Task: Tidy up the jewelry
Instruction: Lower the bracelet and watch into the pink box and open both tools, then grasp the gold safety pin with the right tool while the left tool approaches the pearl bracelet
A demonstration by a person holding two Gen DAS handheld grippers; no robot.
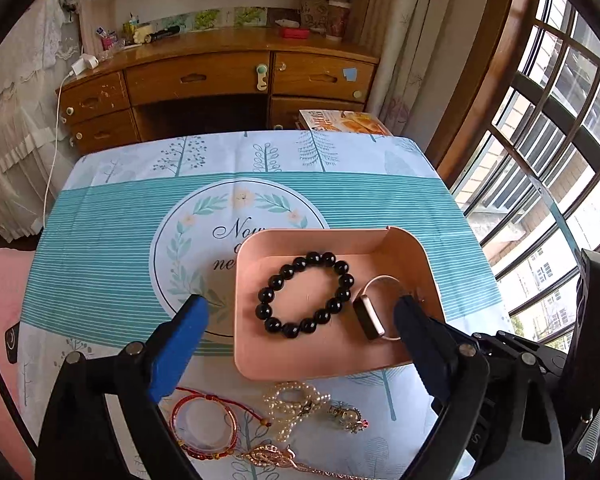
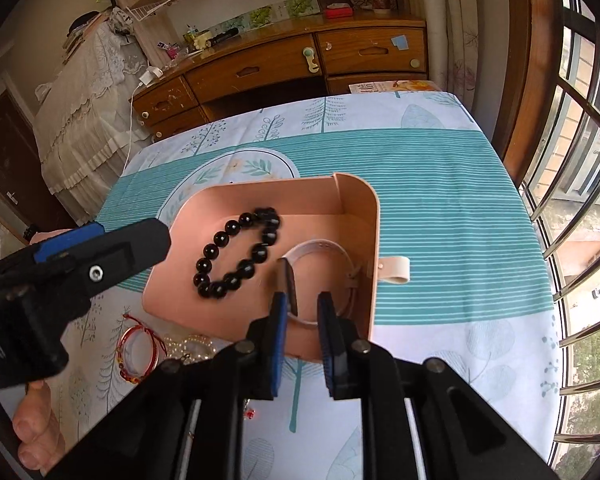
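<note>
Beads are in: black bead bracelet (image 1: 304, 294) lies in the pink tray (image 1: 260, 364), left gripper (image 1: 300, 312) fingers spread wide around it, empty. Watch (image 2: 288, 288) sits beside it, right gripper (image 2: 302, 306) fingers slightly parted, pads barely off the band. Next job, I reckon: red bracelet (image 1: 204, 426) waiting on the surface.

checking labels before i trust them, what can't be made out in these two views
- Watch: left wrist view, right gripper's finger hides part of the band; its face is edge-on in both views.
- Gold leaf piece: left wrist view, cut off by the bottom edge.
- Pearl strand: right wrist view, mostly behind the right gripper.
- Black bead bracelet: far beads motion-blurred.
</note>
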